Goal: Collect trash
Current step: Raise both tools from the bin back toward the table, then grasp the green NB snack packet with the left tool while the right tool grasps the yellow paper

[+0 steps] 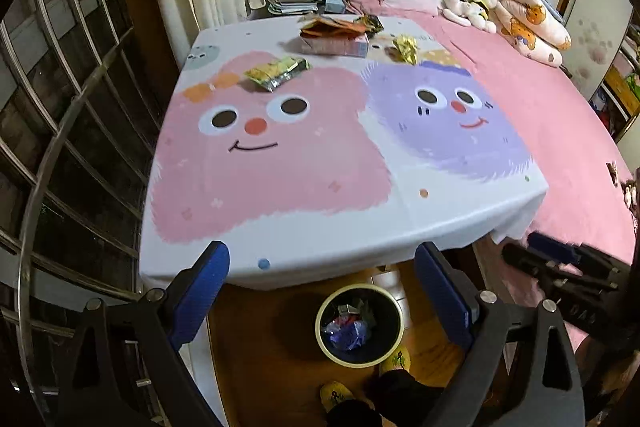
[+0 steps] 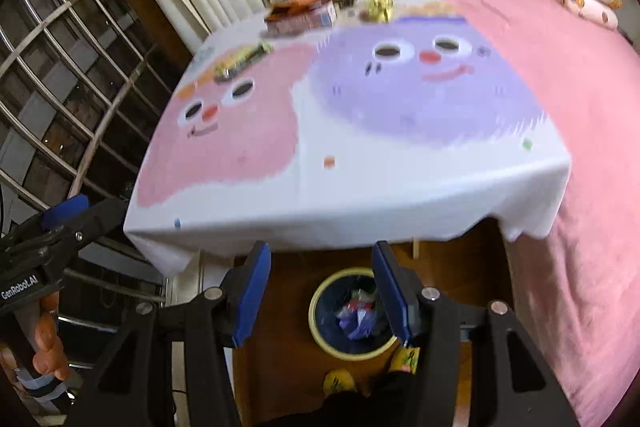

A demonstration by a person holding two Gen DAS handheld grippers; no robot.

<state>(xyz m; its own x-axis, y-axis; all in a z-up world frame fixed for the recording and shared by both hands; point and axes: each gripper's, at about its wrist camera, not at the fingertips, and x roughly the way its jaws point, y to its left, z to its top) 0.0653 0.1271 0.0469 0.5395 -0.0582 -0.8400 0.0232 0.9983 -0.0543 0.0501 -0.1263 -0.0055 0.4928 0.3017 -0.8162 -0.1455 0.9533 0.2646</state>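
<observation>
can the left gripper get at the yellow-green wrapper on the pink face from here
Probably yes. The left gripper is open and empty, and nothing stands between it and the yellow-green wrapper; it must cross bare tablecloth.

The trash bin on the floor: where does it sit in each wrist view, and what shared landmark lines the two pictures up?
Left wrist view: the trash bin sits bottom centre, between the open left gripper fingers, below the table edge.
Right wrist view: the bin sits bottom centre, its right side hidden behind the open right gripper.
Shared landmark: the purple cartoon face on the tablecloth.
</observation>
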